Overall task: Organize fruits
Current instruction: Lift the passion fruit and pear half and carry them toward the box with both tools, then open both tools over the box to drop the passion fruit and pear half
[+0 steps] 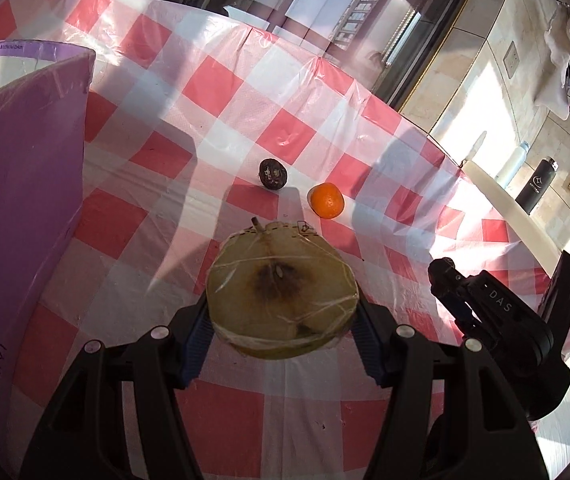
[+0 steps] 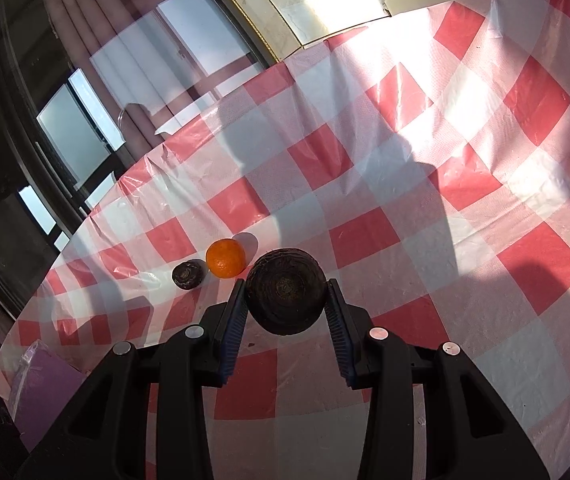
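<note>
Left gripper (image 1: 283, 326) clamps a wrapped pear half (image 1: 281, 296); right gripper (image 2: 285, 304) clamps a dark fruit (image 2: 287, 296).

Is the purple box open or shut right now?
Open, apparently: in the left wrist view a flap of the purple box stands raised at the table's left, with its pale inner rim visible behind. What it holds cannot be told.

A red-and-white checked tablecloth (image 1: 221, 92) is lying across my whole view. At the left edge of the left wrist frame a purple box (image 1: 21, 184) is standing. Far right, a black bottle (image 1: 535, 186) and a pale bottle (image 1: 513, 163) are standing on the floor, with a white cloth (image 1: 561, 68) hanging above.
</note>
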Demonstrator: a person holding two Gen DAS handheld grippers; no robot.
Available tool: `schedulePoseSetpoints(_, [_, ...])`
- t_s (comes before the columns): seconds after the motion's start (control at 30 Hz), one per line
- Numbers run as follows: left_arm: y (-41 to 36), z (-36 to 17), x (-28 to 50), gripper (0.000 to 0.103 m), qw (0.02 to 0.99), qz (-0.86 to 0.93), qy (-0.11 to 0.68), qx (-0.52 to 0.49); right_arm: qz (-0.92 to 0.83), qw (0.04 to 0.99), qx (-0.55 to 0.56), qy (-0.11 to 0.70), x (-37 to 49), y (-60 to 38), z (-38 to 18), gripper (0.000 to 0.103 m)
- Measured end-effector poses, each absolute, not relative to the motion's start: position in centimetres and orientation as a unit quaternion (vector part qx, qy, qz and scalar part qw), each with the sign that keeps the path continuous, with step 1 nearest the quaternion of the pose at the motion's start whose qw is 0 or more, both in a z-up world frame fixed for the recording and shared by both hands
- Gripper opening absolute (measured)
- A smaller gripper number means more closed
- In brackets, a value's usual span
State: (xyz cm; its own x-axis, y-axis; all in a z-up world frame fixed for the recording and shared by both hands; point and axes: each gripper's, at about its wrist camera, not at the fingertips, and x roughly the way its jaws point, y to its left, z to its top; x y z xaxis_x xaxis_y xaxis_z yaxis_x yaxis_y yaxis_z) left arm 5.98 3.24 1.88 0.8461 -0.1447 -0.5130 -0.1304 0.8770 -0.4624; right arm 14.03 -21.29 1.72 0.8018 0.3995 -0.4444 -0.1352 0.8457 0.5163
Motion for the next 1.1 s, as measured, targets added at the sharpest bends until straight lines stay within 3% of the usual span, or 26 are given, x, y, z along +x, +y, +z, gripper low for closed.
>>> schedulePoseSetpoints(0.3, [3.5, 2.5, 4.1, 0.061, 0.930, -0.012, 0.260, -0.258, 0.122, 0.912, 0.248, 0.302, 12.6, -21.5, 1.6, 0.039])
schedulePoseSetpoints(0.7, [0.6, 4.8, -9.1, 0.062, 0.948, -0.079, 0.246, -0.183, 0.139, 0.902, 0.264, 0.311, -2.5, -20.5, 1.4, 0.039])
schedulePoseSetpoints(1.1, [4.6, 13.4, -16.6, 0.062, 0.976, -0.065, 0.131, -0.163, 0.245, 0.916, 0.180, 0.261, -8.2, -13.1, 8.1, 0.040])
